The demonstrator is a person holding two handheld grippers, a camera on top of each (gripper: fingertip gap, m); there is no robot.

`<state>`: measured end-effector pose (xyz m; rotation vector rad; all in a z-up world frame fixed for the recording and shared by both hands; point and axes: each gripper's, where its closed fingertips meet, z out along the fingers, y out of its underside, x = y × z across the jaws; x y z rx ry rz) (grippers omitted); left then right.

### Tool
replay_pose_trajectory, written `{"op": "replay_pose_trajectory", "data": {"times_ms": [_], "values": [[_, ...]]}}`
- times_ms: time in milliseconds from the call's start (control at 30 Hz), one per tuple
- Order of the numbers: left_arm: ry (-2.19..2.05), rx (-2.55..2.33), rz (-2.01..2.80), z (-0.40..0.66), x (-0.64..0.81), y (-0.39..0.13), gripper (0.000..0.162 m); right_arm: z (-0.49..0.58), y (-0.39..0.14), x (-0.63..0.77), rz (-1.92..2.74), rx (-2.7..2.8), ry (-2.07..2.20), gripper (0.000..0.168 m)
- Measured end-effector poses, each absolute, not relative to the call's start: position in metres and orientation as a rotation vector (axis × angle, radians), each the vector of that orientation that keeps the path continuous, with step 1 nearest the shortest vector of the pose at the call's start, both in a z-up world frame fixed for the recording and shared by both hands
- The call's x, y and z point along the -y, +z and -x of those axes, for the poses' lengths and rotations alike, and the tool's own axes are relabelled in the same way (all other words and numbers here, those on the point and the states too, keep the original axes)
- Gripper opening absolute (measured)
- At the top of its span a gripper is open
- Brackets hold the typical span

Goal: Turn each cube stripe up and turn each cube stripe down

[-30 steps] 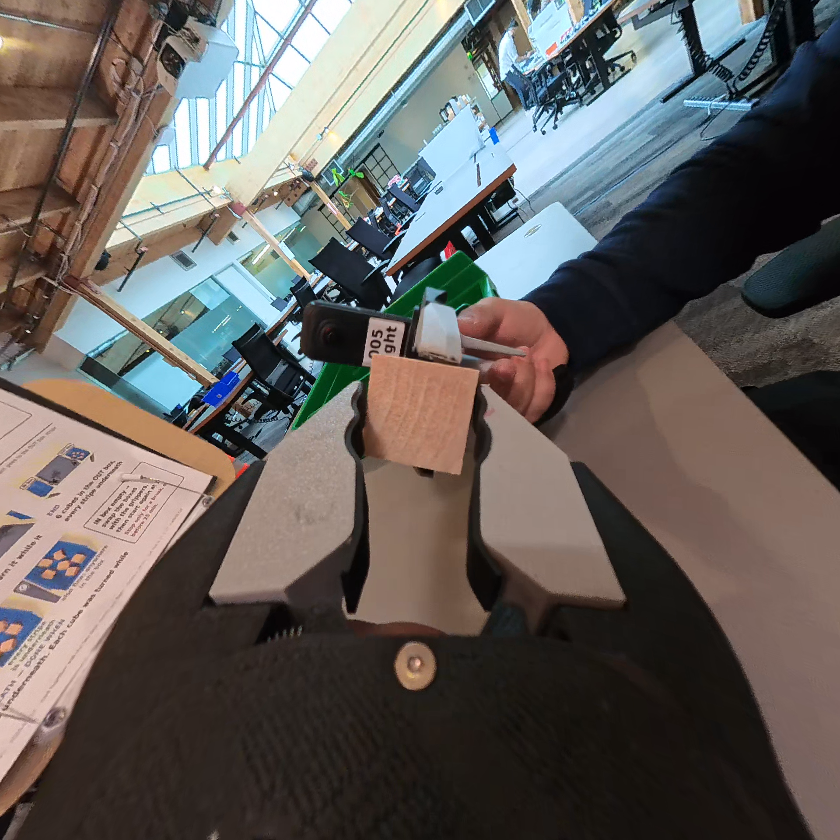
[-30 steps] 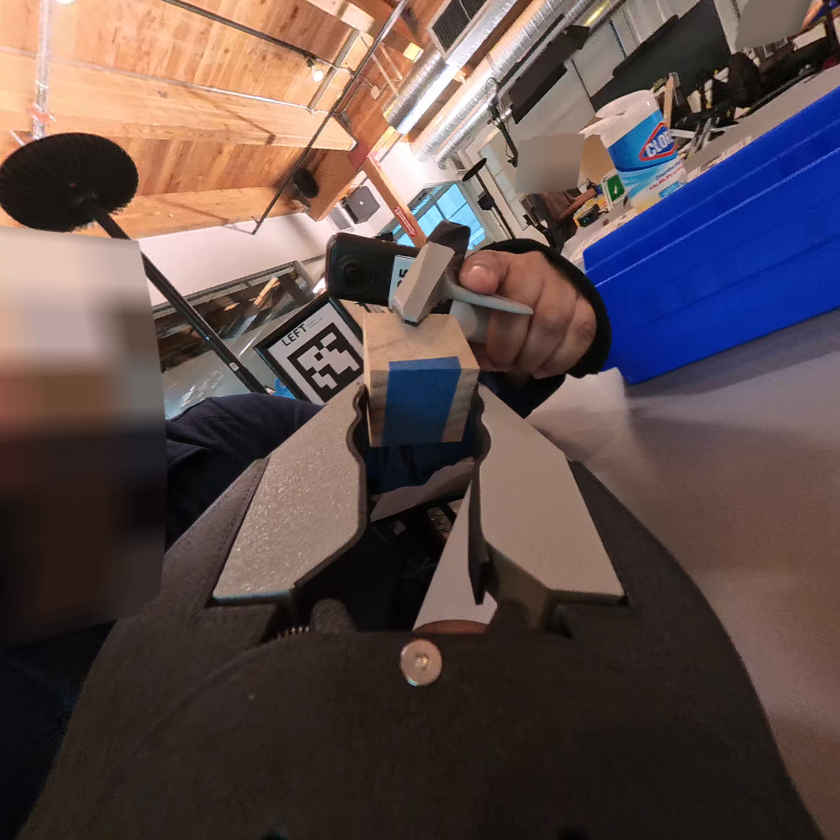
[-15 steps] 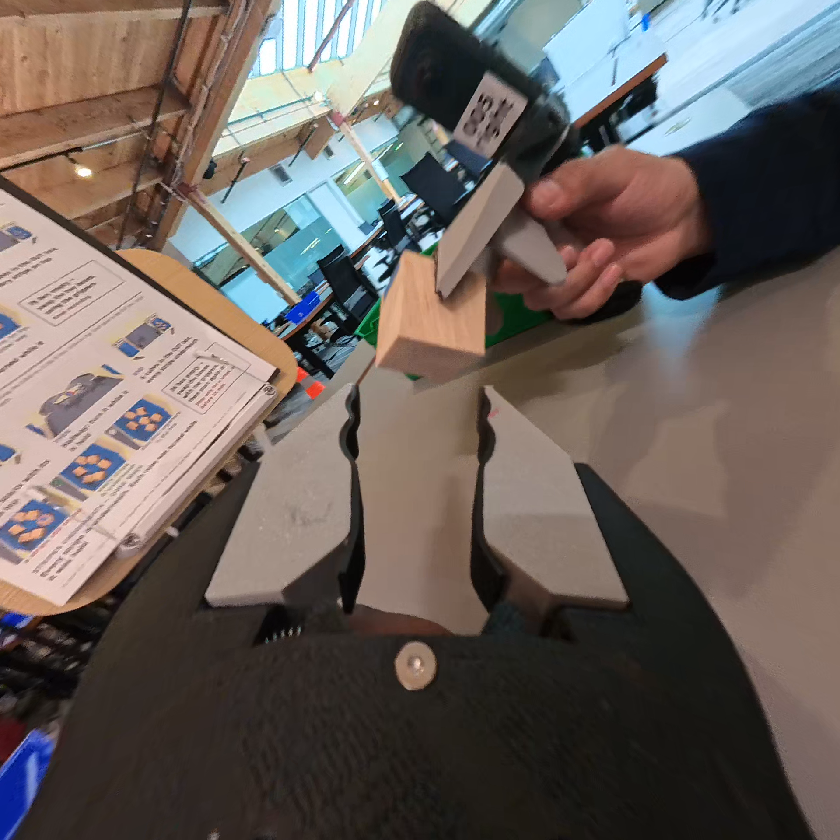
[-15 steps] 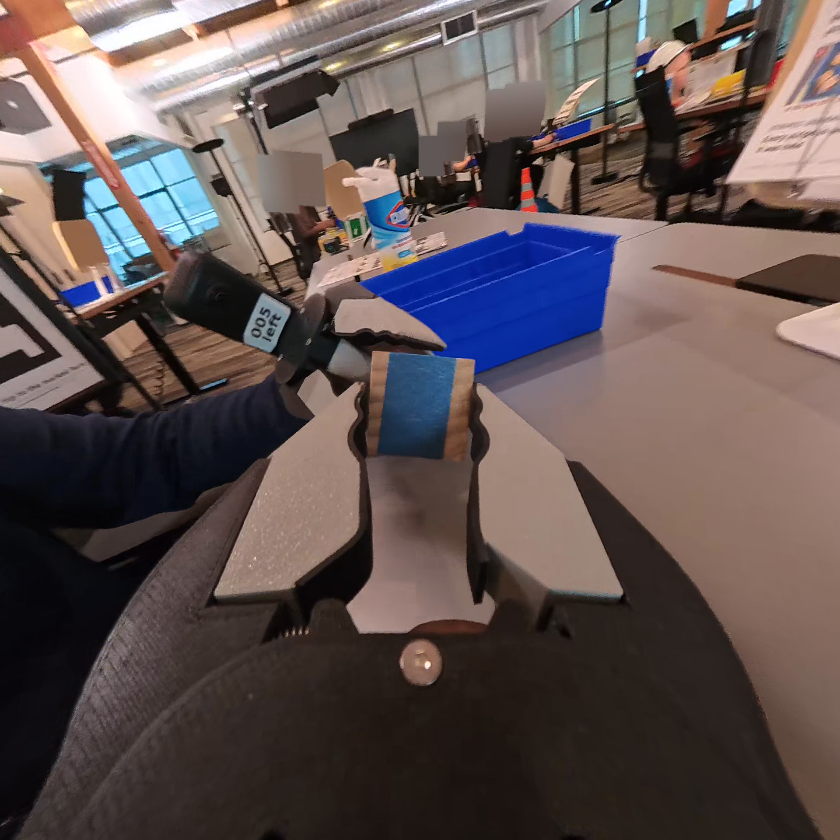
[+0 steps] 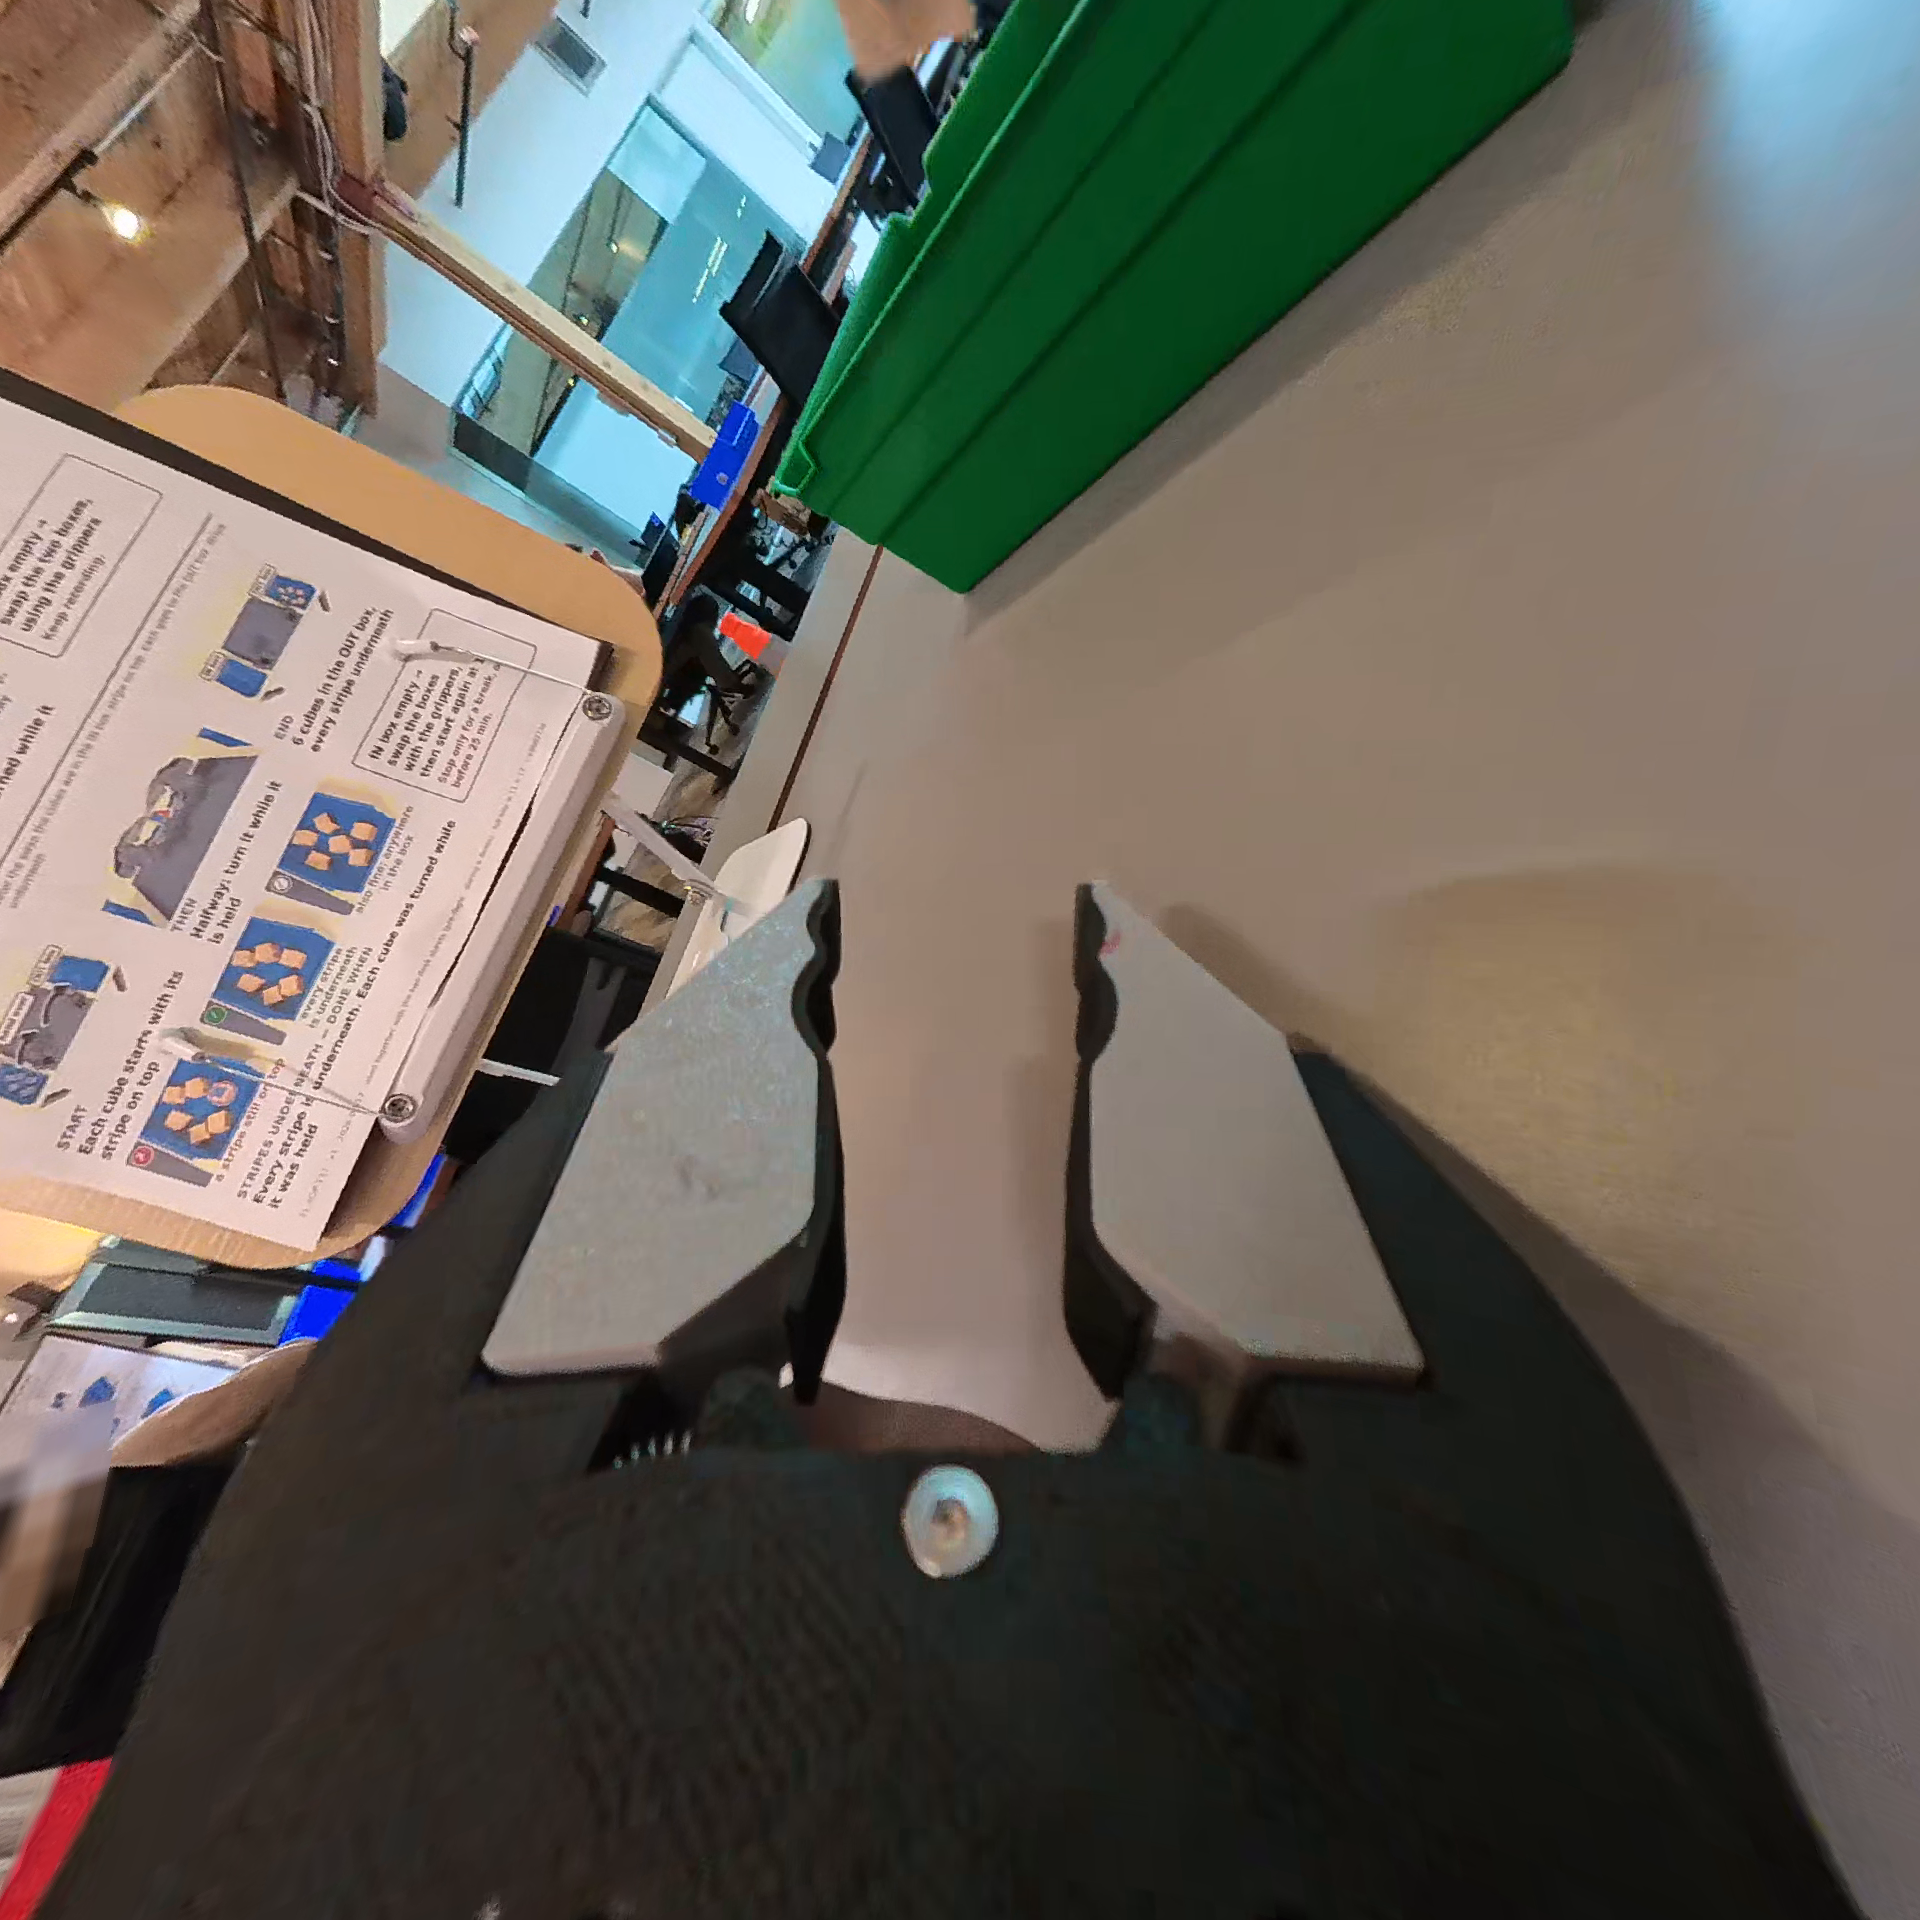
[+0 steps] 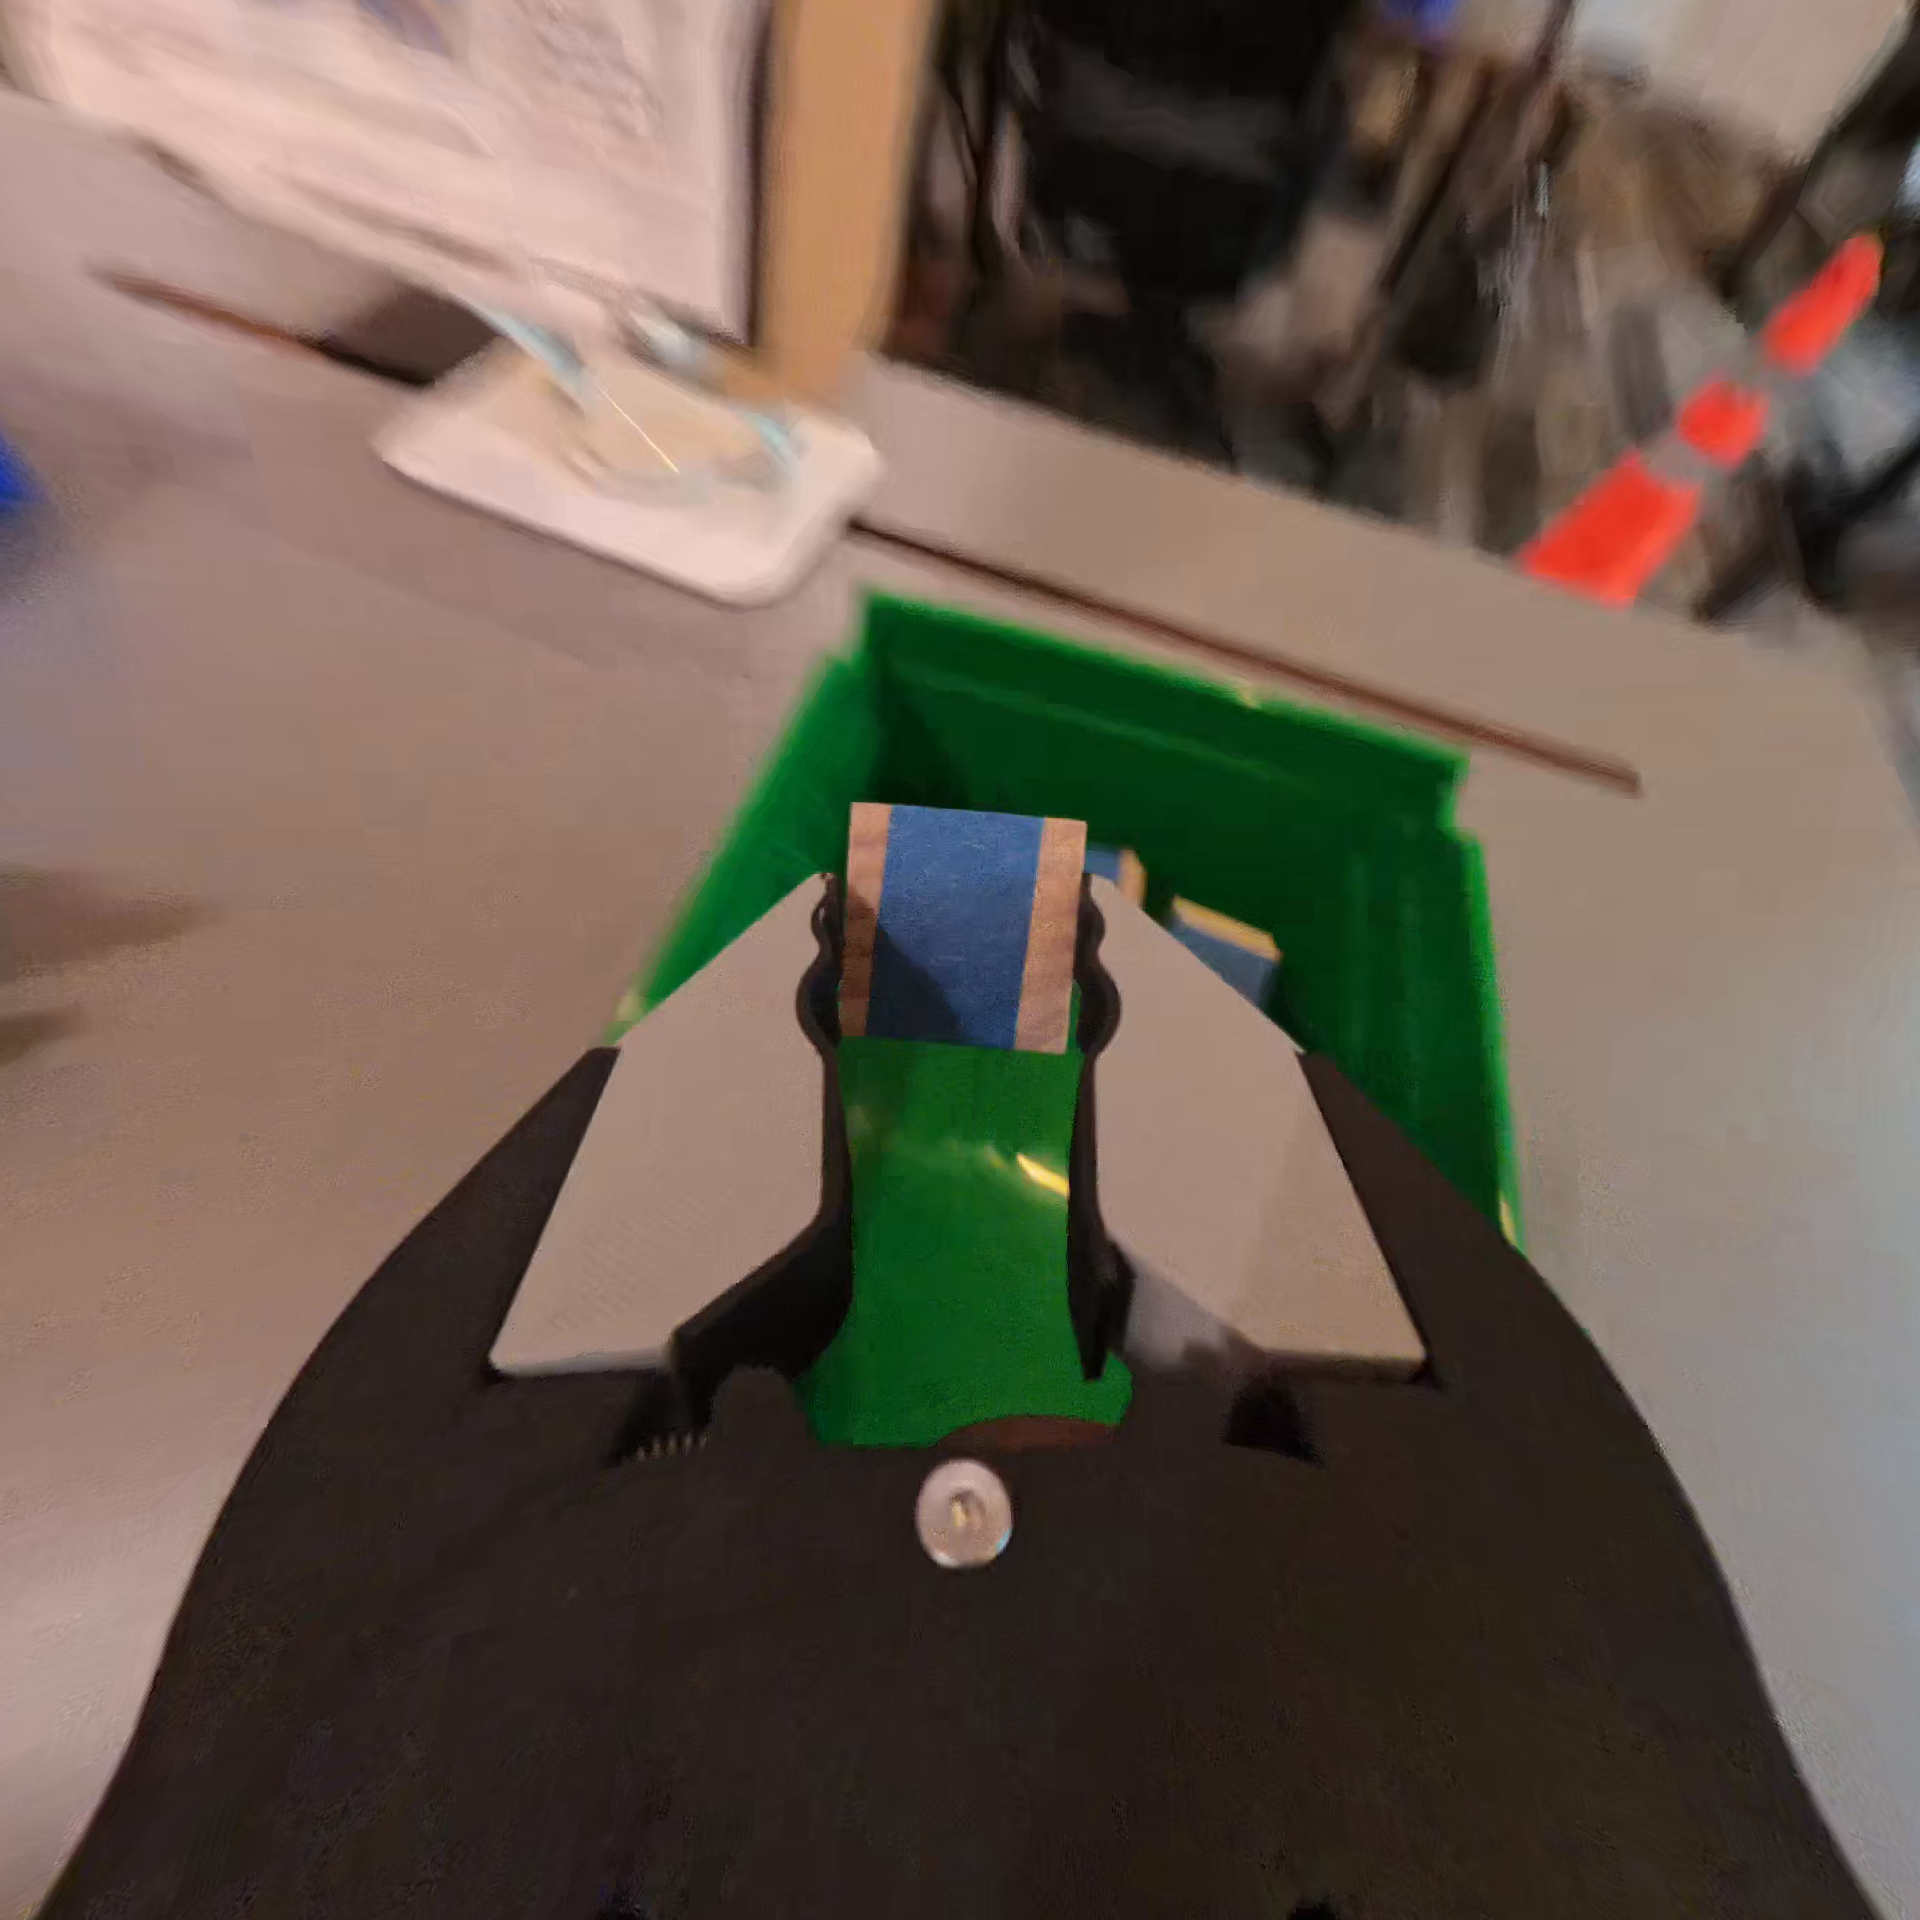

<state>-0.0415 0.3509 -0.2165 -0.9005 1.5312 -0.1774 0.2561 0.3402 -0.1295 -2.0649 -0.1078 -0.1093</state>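
My right gripper (image 6: 956, 925) is shut on a wooden cube (image 6: 958, 925) whose blue stripe faces up toward the camera. It holds the cube over the near end of a green bin (image 6: 1195, 748). Other cubes with blue stripes (image 6: 1226, 951) lie inside the bin, partly hidden behind the right finger. My left gripper (image 5: 951, 935) is open and empty, above the grey table (image 5: 1455, 727). The green bin also shows in the left wrist view (image 5: 1143, 281), far ahead to the right.
A clipboard with an instruction sheet (image 5: 260, 831) stands at the left on a white base (image 6: 634, 468). Beyond the table's far edge are chairs and an orange cone (image 6: 1704, 447). The right wrist view is blurred by motion.
The left gripper let go of the cube and swung away, now empty. The right gripper kept the cube and carried it from mid-air to above the green bin.
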Motion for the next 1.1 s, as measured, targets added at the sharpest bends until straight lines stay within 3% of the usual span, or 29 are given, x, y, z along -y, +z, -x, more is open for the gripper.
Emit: {"op": "replay_pose_trajectory", "data": {"times_ms": [267, 367, 500, 667, 800, 900, 967, 1033, 1100], "values": [[-0.136, -1.561, 0.903, 0.042, -0.353, -0.223, 0.043, -0.34, -0.26, -0.338, 2.518, -0.084, -0.21, 0.044], [-0.141, -1.587, 0.925, 0.041, -0.354, -0.23, 0.043, -0.336, -0.249, -0.342, 2.482, -0.109, -0.169, 0.055], [-0.126, -1.605, 0.954, 0.041, -0.356, -0.236, 0.044, -0.303, -0.172, -0.348, 2.257, -0.044, -0.159, 0.056], [-0.129, -1.548, 1.05, 0.044, -0.37, -0.232, 0.041, -0.132, -0.083, -0.349, 1.849, 0.276, 0.362, 0.062], [-0.154, -1.514, 1.118, 0.044, -0.375, -0.232, 0.041, -0.019, -0.124, -0.355, 1.848, 0.51, 0.634, 0.063], [-0.158, -1.48, 1.182, 0.045, -0.381, -0.234, 0.04, -0.009, -0.179, -0.392, 1.849, 0.503, 0.455, 0.055], [-0.166, -1.465, 1.236, 0.047, -0.387, -0.236, 0.027, -0.009, -0.205, -0.405, 1.868, 0.448, 0.393, 0.05], [-0.205, -1.449, 1.289, 0.048, -0.389, -0.236, 0.019, 0.002, -0.206, -0.403, 1.86, 0.476, 0.417, 0.051], [-0.247, -1.421, 1.335, 0.048, -0.389, -0.233, 0.024, -0.006, -0.207, -0.406, 1.85, 0.458, 0.337, 0.052]]}}
